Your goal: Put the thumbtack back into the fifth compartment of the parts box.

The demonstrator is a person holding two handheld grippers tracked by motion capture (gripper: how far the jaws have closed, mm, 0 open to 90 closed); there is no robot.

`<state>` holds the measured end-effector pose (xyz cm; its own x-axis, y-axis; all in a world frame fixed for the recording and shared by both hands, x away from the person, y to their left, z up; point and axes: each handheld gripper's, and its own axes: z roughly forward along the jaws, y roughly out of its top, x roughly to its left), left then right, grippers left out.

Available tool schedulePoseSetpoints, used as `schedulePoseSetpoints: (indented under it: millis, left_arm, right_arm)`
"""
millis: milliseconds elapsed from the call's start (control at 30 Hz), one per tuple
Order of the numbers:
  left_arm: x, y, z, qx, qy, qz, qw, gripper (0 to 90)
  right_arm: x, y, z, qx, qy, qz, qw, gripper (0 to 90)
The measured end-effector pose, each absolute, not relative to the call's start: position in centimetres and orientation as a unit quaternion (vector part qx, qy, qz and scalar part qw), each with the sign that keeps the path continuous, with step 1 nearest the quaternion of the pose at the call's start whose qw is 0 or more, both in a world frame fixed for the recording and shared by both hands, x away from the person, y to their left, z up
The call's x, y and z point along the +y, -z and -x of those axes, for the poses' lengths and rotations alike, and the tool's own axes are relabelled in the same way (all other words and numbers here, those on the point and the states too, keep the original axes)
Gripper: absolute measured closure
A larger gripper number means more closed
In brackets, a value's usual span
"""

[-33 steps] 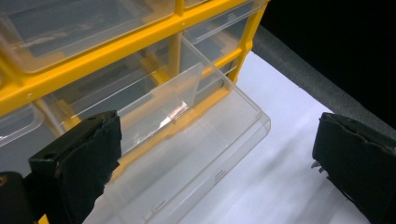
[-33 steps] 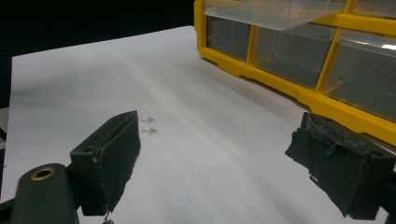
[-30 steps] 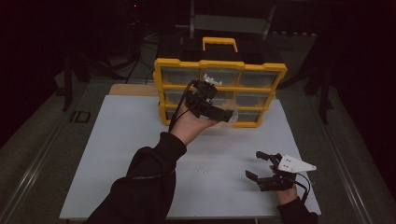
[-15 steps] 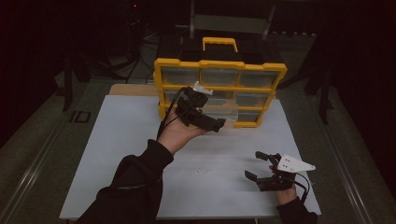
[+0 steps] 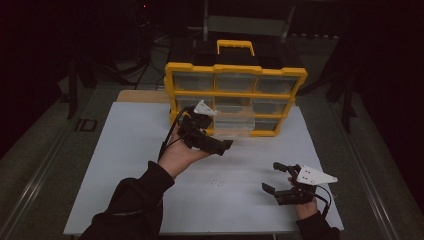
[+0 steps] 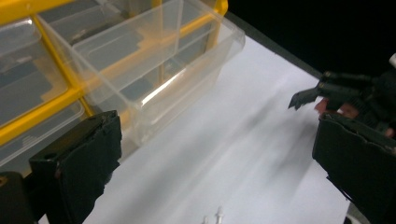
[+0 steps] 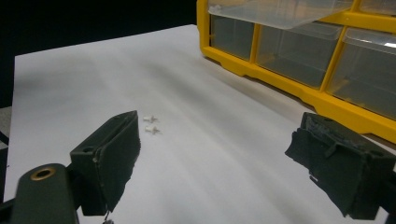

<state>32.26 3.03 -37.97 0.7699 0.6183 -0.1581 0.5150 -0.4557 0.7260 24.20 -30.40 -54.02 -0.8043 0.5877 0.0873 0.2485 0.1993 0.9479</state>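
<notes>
**Getting the two small white parts into the pulled-out drawer**

My left gripper hangs in the air just in front of the organizer, which stands at the far edge of the table. Its jaws stand wide apart with nothing between them. The clear drawer sticks out of the bottom row, and looks empty from here. My right gripper rests near the table's near right corner, jaws also spread, holding nothing.

The parts I judge to be the job lie side by side on the bare table, roughly mid-width and toward the near edge, well apart from the drawer. They show as two tiny white pegs; I cannot make out their exact shape.

How I would do it well:
- Bring the left gripper down over one peg only, turned so the pads straddle it across its thin side
- They sit nearly touching, so come in from the outer side or I may knock the second one away
- Lower until the pad tips almost meet the table before closing; such a small thing could slip out of a high grip
- Close slowly, lift straight, carry over the drawer's rim and let go low inside it, so it does not bounce out
- Keep the right gripper parked clear of the path
</notes>
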Motion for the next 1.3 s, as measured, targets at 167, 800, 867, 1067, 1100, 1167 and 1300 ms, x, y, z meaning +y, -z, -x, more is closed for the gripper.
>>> schedulePoseSetpoints:
  millis: [167, 800, 867, 1067, 1100, 1167, 1300]
  left_arm:
    - [3.3, 39.0, -31.6, 0.321, -0.058, -0.856, 0.400, 0.7]
    - [4.0, 44.3, -29.8, 0.297, -0.024, -0.856, 0.423, 0.9]
    - [4.0, 45.0, -29.6, 0.292, -0.017, -0.856, 0.425, 1.2]
    - [3.7, 47.0, -29.2, 0.283, -0.014, -0.860, 0.424, 3.4]
    - [3.7, 47.3, -29.2, 0.280, -0.012, -0.861, 0.424, 3.9]
    - [3.7, 47.8, -29.1, 0.279, -0.013, -0.864, 0.419, 5.2]
    - [3.9, 48.9, -29.0, 0.280, -0.017, -0.867, 0.411, 11.5]
  right_arm:
    - [-30.3, 54.0, -24.2, 0.760, -0.570, -0.275, 0.149, 13.6]
    - [-30.3, 54.0, -24.2, 0.761, -0.568, -0.275, 0.150, 13.6]
    - [-30.4, 54.0, -24.2, 0.761, -0.569, -0.274, 0.150, 13.6]
    - [-30.4, 53.9, -24.2, 0.761, -0.569, -0.274, 0.151, 13.6]
    - [-30.4, 53.9, -24.2, 0.761, -0.569, -0.274, 0.150, 13.6]
    - [-30.4, 53.9, -24.2, 0.761, -0.568, -0.273, 0.150, 13.6]
    - [-30.4, 54.0, -24.2, 0.761, -0.568, -0.274, 0.150, 13.6]
